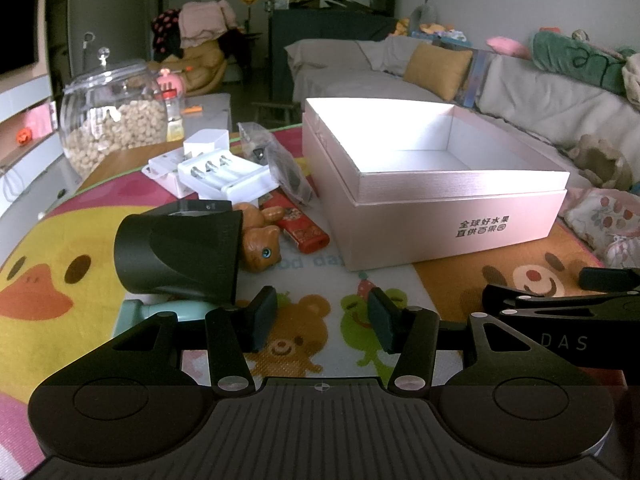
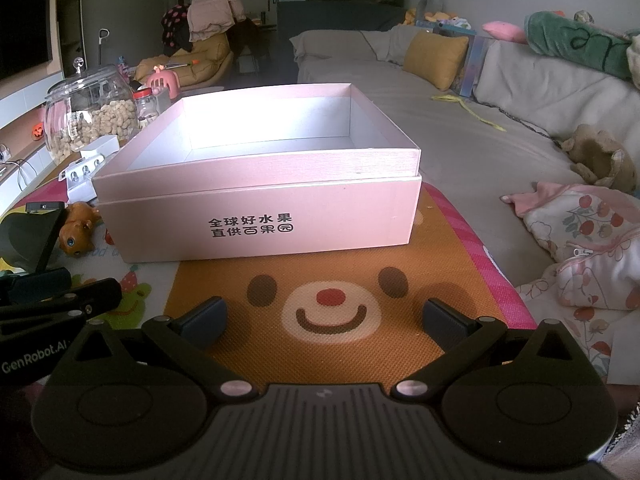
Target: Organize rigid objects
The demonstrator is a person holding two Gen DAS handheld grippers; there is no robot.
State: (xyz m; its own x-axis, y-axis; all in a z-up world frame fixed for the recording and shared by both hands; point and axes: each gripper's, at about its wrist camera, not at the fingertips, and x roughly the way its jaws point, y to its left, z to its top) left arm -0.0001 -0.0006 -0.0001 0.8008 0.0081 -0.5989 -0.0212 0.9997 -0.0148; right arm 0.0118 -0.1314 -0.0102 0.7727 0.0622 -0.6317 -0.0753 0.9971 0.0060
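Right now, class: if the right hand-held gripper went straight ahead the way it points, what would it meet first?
The right hand-held gripper, open and empty, points across bare mat at the pink box. It would probably meet the box's printed front wall first; nothing lies between, though depth is hard to judge.

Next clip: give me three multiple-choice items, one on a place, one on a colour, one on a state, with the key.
1. Where is the cat figurine?
A. in the box
B. on the mat left of the box
C. on the sofa

2. What colour is the box outside?
A. pink
B. blue
C. green

3. How is the left tool?
A. shut on the figurine
B. open, holding nothing
C. shut on the box

Key: 1 B, it lies beside the black nozzle; 2 A, pink walls; 3 B, bare mat shows between its fingers.
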